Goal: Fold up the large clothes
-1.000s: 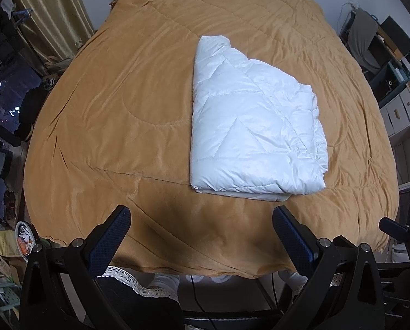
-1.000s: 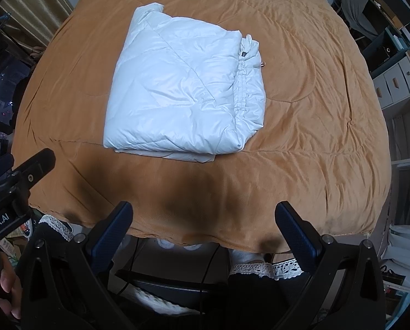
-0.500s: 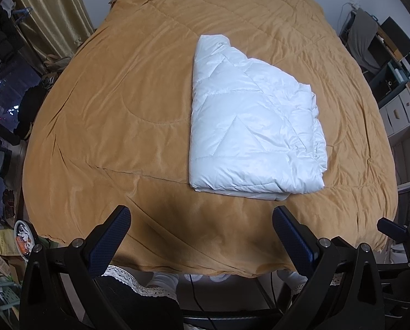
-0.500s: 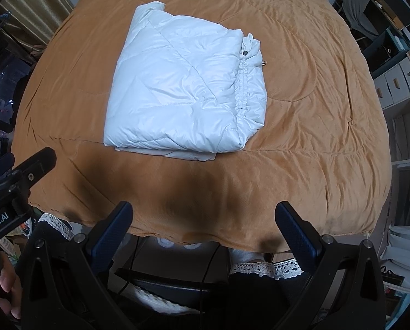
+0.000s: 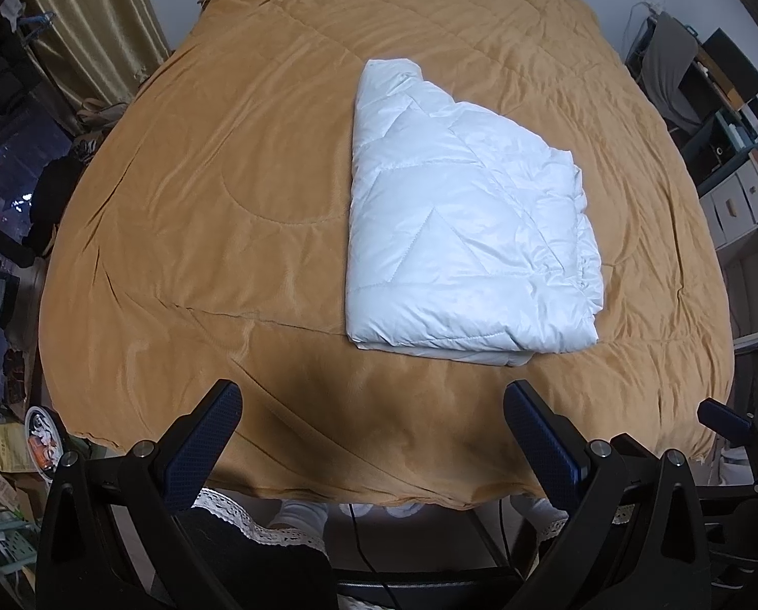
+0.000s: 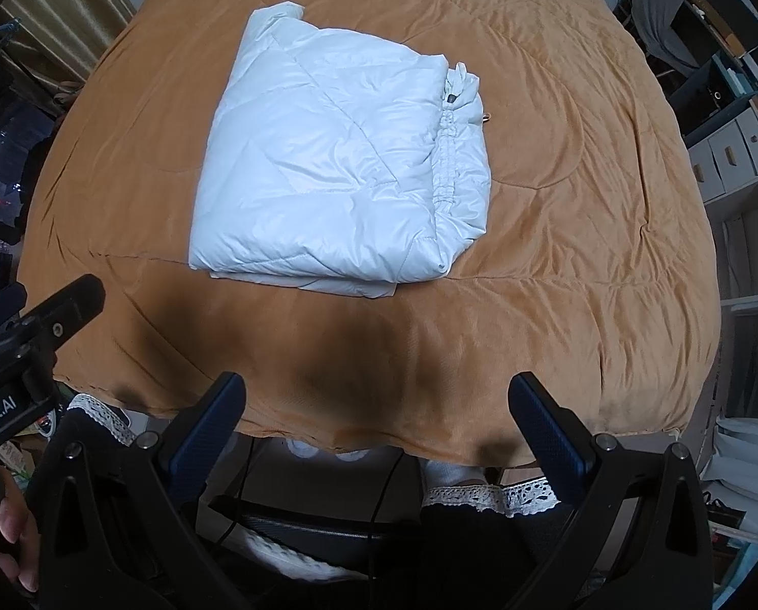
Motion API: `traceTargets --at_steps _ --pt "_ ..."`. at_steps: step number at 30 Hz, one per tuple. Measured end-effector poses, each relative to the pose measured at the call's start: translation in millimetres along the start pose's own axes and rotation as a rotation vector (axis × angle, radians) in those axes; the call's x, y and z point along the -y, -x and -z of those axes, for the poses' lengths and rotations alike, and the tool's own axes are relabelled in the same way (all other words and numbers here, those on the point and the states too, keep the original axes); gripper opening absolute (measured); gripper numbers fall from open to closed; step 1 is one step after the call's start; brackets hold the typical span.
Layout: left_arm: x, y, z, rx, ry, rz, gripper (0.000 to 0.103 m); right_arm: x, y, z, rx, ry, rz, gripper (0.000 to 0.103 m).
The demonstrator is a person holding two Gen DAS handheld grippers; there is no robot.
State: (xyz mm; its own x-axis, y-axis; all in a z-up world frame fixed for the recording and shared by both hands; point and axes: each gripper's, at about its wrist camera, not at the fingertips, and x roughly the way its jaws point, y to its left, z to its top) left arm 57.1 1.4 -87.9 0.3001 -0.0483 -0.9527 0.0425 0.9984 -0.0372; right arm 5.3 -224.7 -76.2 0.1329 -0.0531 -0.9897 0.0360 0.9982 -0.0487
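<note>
A white quilted puffer jacket lies folded into a neat rectangle on the orange bedspread. In the right wrist view the jacket shows a gathered hem along its right side. My left gripper is open and empty, held above the bed's near edge, well short of the jacket. My right gripper is open and empty, also over the near edge. The left gripper's body shows at the left in the right wrist view.
Shelves and drawers stand to the right of the bed. Curtains and clutter stand to the left. The person's legs and socks are below the bed's near edge, with a cable hanging there.
Almost nothing: both grippers stay open and the jacket lies still. The views shift only slightly.
</note>
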Motion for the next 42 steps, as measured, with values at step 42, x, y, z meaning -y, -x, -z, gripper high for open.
traceTargets --at_steps 42 --pt "-2.8 -6.1 -2.0 -0.027 -0.007 0.008 0.103 -0.2 -4.3 -2.0 -0.021 0.018 0.002 0.103"
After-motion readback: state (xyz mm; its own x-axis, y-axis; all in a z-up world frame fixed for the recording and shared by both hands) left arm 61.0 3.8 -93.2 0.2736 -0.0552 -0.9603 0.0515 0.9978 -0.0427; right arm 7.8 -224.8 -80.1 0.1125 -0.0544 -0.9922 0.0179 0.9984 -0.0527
